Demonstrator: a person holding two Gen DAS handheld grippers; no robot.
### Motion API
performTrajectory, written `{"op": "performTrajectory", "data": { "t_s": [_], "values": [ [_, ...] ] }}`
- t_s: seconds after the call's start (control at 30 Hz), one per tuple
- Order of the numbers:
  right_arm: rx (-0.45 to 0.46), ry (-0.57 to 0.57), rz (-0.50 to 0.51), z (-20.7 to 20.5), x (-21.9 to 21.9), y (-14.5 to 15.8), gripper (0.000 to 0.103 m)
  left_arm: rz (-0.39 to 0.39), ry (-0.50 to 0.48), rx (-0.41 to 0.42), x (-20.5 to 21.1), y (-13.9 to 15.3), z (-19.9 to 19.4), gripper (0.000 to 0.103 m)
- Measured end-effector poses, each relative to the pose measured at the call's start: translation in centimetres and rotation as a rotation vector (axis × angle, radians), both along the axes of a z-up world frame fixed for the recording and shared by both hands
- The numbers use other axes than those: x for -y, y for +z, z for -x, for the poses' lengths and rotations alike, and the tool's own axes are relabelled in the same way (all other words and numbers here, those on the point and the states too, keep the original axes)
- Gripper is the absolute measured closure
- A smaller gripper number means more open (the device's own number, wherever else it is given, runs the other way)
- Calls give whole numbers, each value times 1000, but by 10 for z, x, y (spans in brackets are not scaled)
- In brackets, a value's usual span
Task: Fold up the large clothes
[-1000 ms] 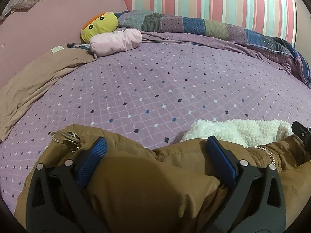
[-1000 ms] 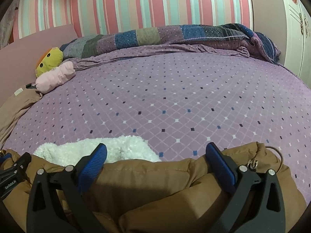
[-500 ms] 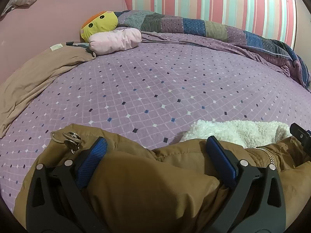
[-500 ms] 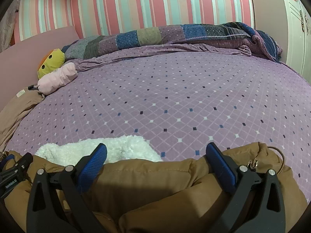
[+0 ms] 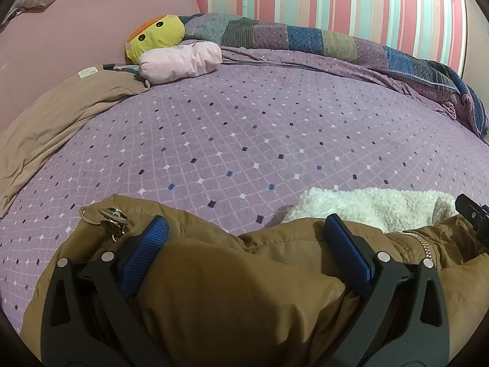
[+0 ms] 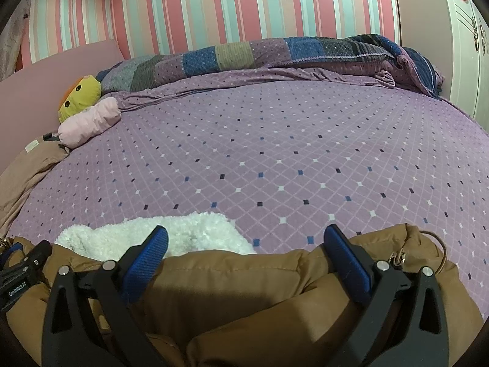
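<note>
Left gripper [image 5: 244, 238] stands spread wide, its blue pads pressed down into the brown coat [image 5: 232, 290], which lies bunched on the near edge of the purple bedsheet [image 5: 244, 140], white fleece lining [image 5: 366, 208] spilling out. Right gripper [image 6: 244, 241] is likewise spread over the padded, rumpled coat [image 6: 244, 281], lining [image 6: 189, 232] showing at its left.

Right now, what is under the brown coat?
The purple bedsheet shows around the coat, and white fleece pokes out. What lies directly beneath is covered.
</note>
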State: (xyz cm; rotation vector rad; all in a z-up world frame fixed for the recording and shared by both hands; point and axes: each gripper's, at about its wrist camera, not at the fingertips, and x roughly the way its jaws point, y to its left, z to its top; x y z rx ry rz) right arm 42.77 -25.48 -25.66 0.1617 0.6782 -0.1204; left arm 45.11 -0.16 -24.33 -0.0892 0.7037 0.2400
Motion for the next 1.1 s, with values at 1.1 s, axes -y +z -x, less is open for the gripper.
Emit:
{"op": "performTrajectory", "data": {
  "t_s": [1.1],
  "values": [
    [-137,96,319,251,38,77,2,-67,-140,-122,-44,68,202,3]
  ]
}}
